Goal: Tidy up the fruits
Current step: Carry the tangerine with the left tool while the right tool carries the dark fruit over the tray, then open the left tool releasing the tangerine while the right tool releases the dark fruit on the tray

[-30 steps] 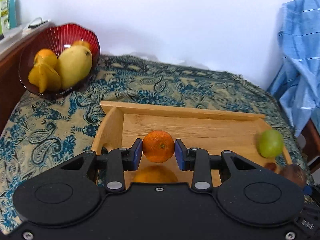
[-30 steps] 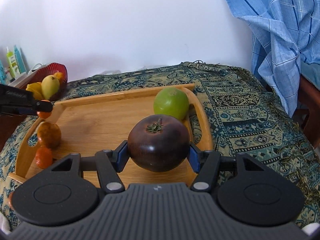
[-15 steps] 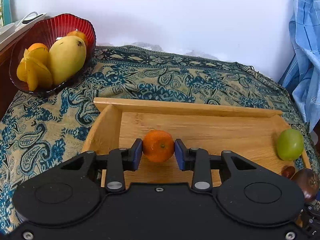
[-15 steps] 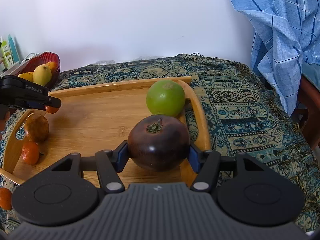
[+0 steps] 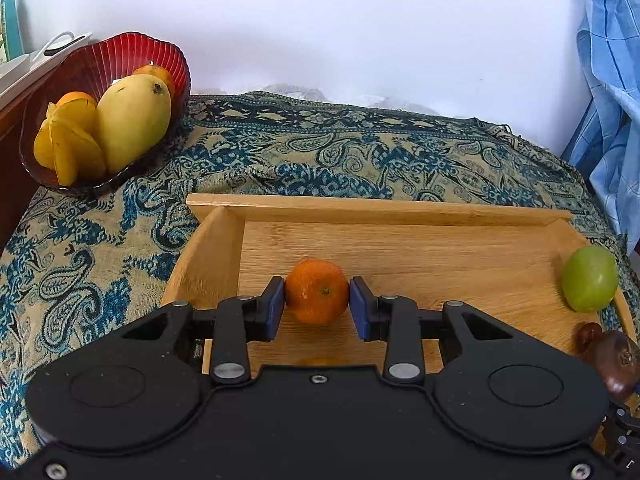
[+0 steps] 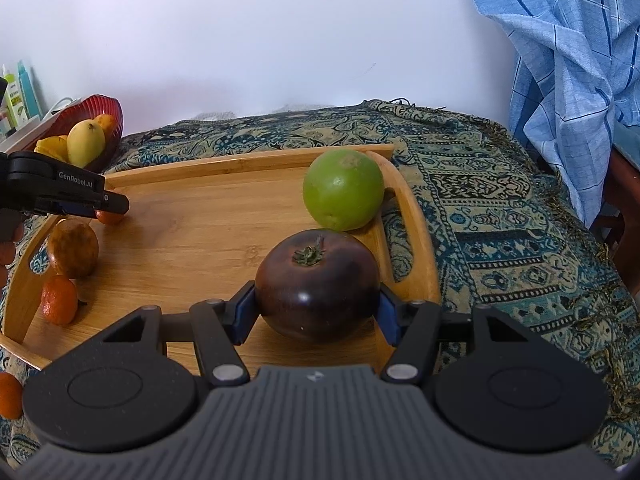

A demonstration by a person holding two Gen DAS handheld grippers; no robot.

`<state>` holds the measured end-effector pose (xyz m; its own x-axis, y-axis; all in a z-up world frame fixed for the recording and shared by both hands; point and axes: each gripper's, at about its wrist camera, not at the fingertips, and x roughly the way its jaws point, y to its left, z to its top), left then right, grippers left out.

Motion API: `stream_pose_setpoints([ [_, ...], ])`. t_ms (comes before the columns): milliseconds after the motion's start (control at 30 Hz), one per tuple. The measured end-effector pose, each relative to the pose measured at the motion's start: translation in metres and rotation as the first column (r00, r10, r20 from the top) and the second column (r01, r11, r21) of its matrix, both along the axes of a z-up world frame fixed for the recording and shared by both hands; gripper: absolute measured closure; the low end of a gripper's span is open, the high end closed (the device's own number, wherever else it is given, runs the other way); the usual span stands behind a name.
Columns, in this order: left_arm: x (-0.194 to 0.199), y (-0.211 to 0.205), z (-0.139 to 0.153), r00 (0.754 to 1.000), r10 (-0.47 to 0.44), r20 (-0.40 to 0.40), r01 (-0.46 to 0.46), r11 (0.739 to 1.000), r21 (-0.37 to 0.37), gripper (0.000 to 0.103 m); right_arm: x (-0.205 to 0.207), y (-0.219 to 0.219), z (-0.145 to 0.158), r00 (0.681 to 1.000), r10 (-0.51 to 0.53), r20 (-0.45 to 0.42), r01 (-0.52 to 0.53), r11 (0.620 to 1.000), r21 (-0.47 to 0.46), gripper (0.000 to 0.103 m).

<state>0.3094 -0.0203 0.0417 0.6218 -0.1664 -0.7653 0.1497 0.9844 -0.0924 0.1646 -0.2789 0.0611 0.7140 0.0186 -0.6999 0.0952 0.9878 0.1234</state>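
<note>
A small tangerine sits between the blue pads of my left gripper, which is shut on it, low over the floor of the wooden tray near its left end. My right gripper is shut on a dark purple round fruit with a green stem, at the tray's right end. Just beyond it a green fruit rests against the tray's right rim. In the right wrist view the left gripper shows at the far left over its tangerine.
A brown fruit and another tangerine lie at the tray's left end; one more orange fruit lies off the tray. A red bowl with a mango and starfruit stands back left. Blue cloth hangs at right.
My left gripper has carried the tangerine down and further in over the tray, past the fruits at its left end. The right gripper has kept its grip and hardly moved.
</note>
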Motion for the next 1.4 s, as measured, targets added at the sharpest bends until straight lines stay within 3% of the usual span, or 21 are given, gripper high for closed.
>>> stream_pose_setpoints([
  [433, -0.001, 0.002, -0.006, 1.0, 0.01, -0.012, -0.01, 1.0, 0.007, 0.068, 0.001, 0.003, -0.003, 1.0, 0.012, -0.009, -0.012, 1.0, -0.004, 0.04],
  [600, -0.002, 0.001, -0.004, 1.0, 0.009, -0.016, -0.009, 1.0, 0.008, 0.051, 0.0, 0.003, -0.003, 1.0, 0.013, -0.008, -0.013, 1.0, 0.001, 0.035],
  [633, -0.003, 0.001, -0.004, 1.0, 0.01, -0.017, -0.01, 1.0, 0.009, 0.049, 0.0, 0.002, -0.002, 1.0, 0.013, -0.008, -0.013, 1.0, 0.002, 0.03],
  [800, -0.012, 0.003, 0.001, 1.0, 0.018, 0.0, -0.018, 1.0, 0.002, 0.027, -0.003, 0.002, 0.0, 1.0, 0.008, 0.008, -0.008, 1.0, -0.005, 0.024],
  [933, -0.023, 0.006, 0.007, 1.0, 0.014, 0.008, -0.014, 1.0, -0.017, 0.021, -0.009, 0.003, 0.006, 0.999, 0.018, 0.05, -0.017, 1.0, -0.013, 0.017],
  [1200, -0.062, 0.006, 0.025, 0.998, -0.016, 0.064, 0.015, 1.0, 0.009, 0.013, -0.02, 0.009, 0.013, 0.996, 0.025, 0.082, -0.024, 1.0, -0.02, 0.015],
  [1400, -0.1, 0.01, 0.036, 0.993, -0.024, 0.115, 0.023, 1.0, 0.014, 0.009, -0.04, 0.014, 0.015, 0.993, 0.009, 0.117, -0.013, 1.0, 0.028, 0.014],
])
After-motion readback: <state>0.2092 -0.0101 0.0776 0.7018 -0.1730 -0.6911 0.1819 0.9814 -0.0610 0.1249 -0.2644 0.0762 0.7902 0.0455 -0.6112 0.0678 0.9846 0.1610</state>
